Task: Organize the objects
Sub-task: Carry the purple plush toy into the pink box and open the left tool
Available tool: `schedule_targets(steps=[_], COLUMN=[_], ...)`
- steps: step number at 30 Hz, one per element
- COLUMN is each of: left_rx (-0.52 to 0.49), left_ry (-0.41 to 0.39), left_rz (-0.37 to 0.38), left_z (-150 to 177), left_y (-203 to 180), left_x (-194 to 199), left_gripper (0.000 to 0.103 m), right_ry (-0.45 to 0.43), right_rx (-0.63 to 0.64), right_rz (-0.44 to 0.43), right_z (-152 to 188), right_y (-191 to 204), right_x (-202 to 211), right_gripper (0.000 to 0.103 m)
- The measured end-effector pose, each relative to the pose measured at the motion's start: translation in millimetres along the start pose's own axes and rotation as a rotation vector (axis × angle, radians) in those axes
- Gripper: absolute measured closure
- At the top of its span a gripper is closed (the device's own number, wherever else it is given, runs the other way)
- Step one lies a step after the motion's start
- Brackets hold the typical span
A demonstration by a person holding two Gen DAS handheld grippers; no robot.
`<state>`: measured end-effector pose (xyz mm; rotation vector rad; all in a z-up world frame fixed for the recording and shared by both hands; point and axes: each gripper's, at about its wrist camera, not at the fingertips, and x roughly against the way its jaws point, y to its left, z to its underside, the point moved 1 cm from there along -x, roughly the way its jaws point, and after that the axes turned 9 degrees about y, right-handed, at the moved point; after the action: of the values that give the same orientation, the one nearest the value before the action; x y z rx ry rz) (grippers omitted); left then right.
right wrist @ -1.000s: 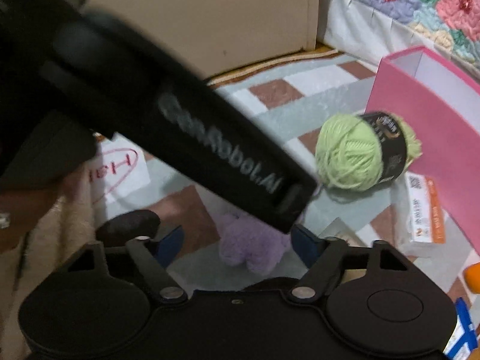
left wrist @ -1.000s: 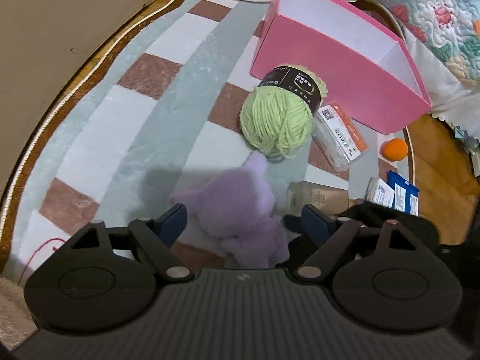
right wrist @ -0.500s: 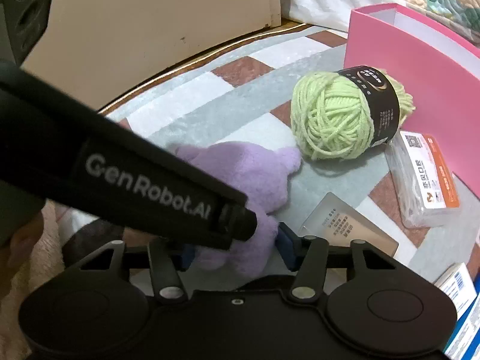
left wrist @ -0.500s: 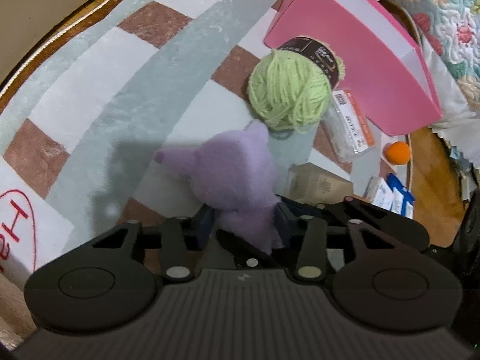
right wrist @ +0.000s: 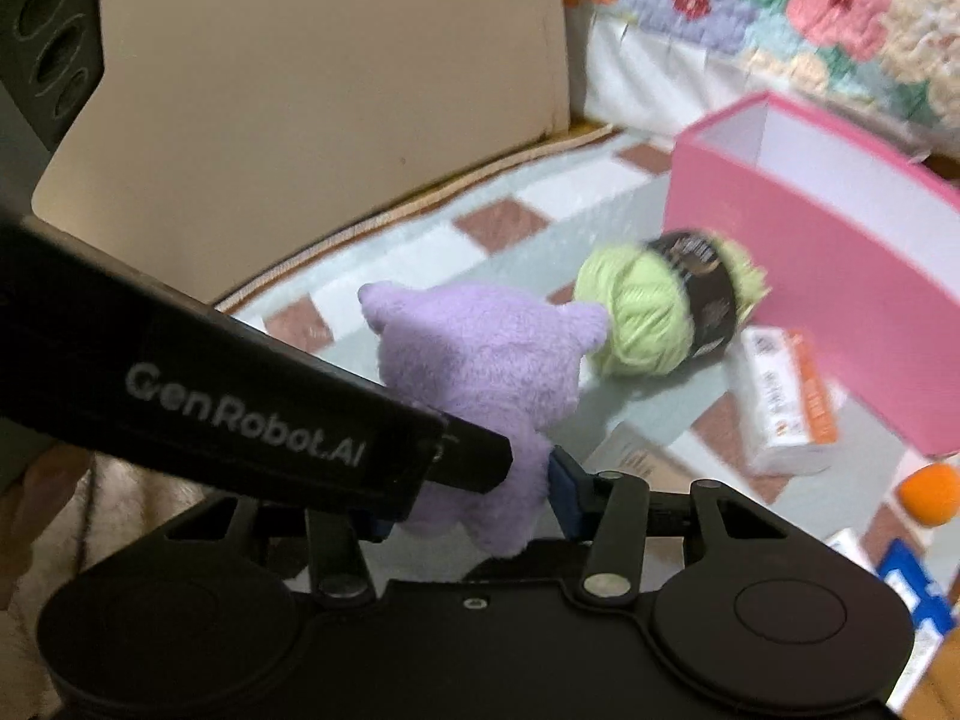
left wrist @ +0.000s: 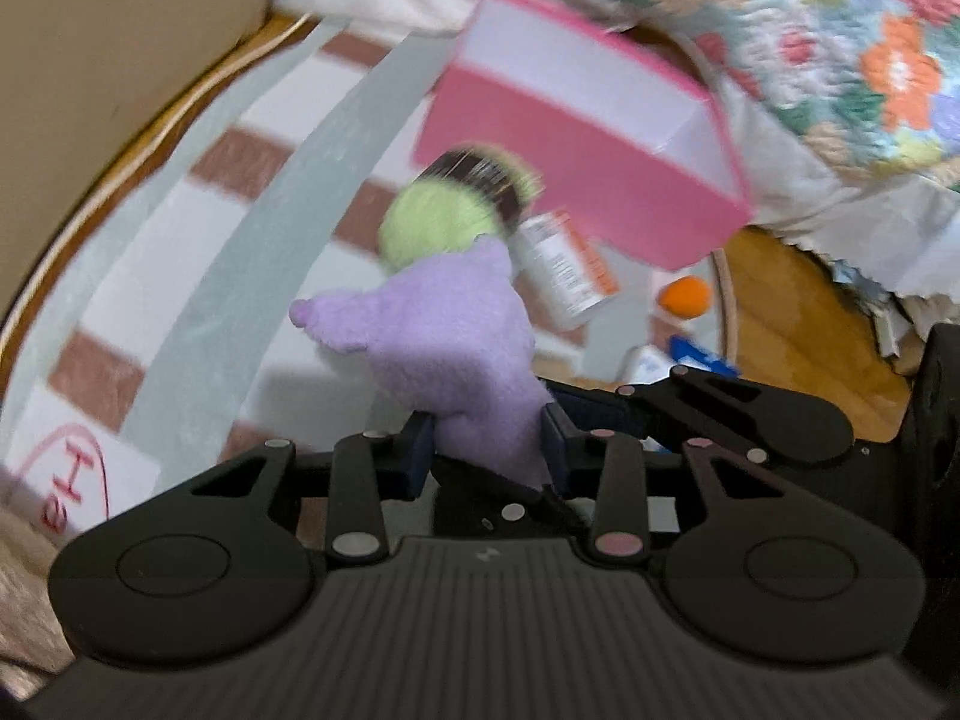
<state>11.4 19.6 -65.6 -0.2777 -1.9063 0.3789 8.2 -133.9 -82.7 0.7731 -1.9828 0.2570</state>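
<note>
The left gripper (left wrist: 486, 450) is clenched on the lower body of the purple plush (left wrist: 444, 348). The right gripper (right wrist: 468, 501) also pinches the plush (right wrist: 480, 384) low down, its blue pads pressed to both sides. The plush hangs upright, ears up, clear of the rug (left wrist: 198, 276). Beyond the plush lies the green yarn (right wrist: 654, 318), touching the white-and-orange packet (right wrist: 786, 402) to its right. Behind the yarn stands the open pink box (right wrist: 840, 276). An orange ball (left wrist: 684, 297) sits right of the packet, below the box corner. Frames are motion-blurred.
</note>
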Motion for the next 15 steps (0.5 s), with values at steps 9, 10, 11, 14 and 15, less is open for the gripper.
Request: schedule_targets(steps=[9,10,11,14,15], left_rx=[-0.199,-0.215,-0.23,-0.267,-0.274], left_ry=[-0.082,-0.081,-0.079,-0.069,-0.065], left_rz=[0.045,0.053,0.061,0.079,0.085], left_z=[-55.8,-63.7,-72.2,-98.1,-105.7], left_y=[-71.5,-79.4,-87.9,-113.3,-120.6], left_x=[38.7,39.1,38.8,33.9,30.2], left_gripper=[0.067,0.067,0.067,0.066,0.066], right_ry=[-0.138,-0.143,-0.146,-0.141,-0.135], right_rx=[-0.065,-0.072,-0.08,-0.127,-0.141], right_rz=[0.108,0.122,0.136,0.179,0.189], right_z=[-31.5,-34.1,-37.0,-52.0,-56.6], right_y=[-37.1,-43.2,-49.6,-80.6,-89.7], right_x=[69.9,73.0,76.8,86.1,88.0], right_gripper=[0.049,0.049,0.049,0.049,0.049])
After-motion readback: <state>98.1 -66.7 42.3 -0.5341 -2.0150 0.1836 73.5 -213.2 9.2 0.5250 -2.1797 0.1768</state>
